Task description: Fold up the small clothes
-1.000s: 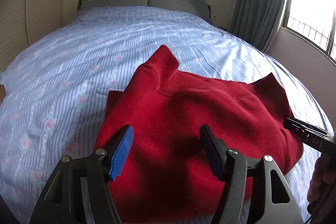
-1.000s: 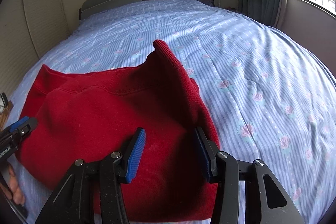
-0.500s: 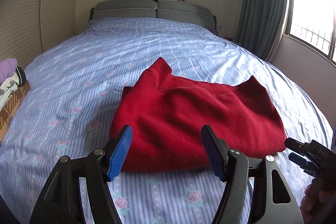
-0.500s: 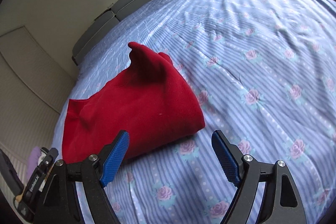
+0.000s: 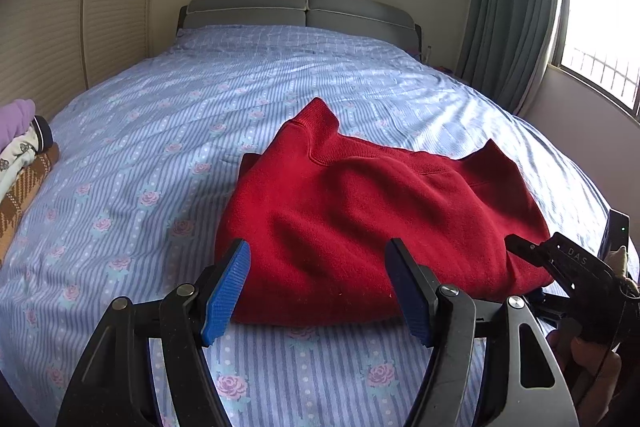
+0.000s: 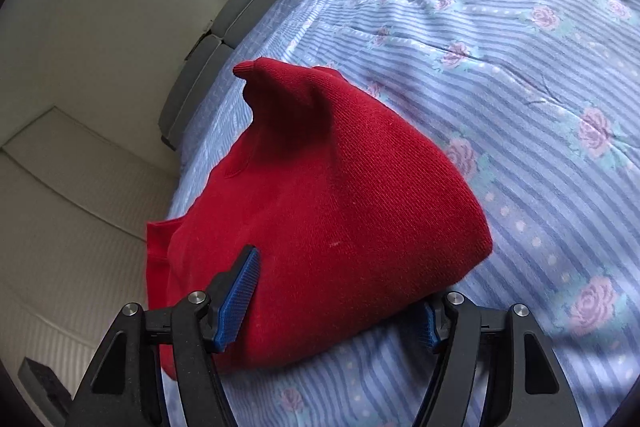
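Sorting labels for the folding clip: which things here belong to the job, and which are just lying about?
Job: red sweater; left gripper, open; right gripper, closing around the sweater's edge.
Lying about: clothes pile; bedspread; headboard; curtain.

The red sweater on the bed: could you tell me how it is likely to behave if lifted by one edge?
The red sweater is soft knit lying in rounded folds, so it would probably droop and unfold. Its thick layers suggest moderate weight. The closing right tool straddles its near edge; the textured knit should grip rather than slip.
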{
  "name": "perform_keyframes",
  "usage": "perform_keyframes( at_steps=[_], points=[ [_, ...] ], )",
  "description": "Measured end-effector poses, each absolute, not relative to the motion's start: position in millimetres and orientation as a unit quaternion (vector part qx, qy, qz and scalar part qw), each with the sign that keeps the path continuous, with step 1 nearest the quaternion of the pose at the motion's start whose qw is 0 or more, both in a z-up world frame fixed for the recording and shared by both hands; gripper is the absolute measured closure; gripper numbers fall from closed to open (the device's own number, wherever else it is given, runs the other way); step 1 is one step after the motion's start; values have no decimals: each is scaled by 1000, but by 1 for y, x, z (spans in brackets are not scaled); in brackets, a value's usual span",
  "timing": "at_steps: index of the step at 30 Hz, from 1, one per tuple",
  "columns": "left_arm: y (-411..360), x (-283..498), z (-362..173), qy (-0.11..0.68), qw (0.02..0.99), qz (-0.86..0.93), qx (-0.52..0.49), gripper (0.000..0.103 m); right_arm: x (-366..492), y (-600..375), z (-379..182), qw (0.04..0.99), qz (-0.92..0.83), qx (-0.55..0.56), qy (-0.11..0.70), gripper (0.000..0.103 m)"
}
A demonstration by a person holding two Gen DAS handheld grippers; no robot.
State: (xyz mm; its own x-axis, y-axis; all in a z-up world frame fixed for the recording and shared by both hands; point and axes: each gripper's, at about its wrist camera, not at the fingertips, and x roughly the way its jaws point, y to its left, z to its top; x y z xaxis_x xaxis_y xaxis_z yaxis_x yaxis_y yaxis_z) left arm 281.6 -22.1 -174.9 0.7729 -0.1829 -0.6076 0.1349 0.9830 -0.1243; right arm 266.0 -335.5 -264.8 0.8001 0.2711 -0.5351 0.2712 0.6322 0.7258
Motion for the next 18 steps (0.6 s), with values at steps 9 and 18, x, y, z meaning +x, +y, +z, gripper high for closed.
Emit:
perform_keyframes(
  at_steps=[9,18],
  points=[
    [-15,288,-179,340,936,-73,-53,34,287,-340,-250,851,-2,431,298,65],
    [25,280,-159,340,938,-34,-58,34,283,-284,-173,937,-49,219,267,73]
  ],
)
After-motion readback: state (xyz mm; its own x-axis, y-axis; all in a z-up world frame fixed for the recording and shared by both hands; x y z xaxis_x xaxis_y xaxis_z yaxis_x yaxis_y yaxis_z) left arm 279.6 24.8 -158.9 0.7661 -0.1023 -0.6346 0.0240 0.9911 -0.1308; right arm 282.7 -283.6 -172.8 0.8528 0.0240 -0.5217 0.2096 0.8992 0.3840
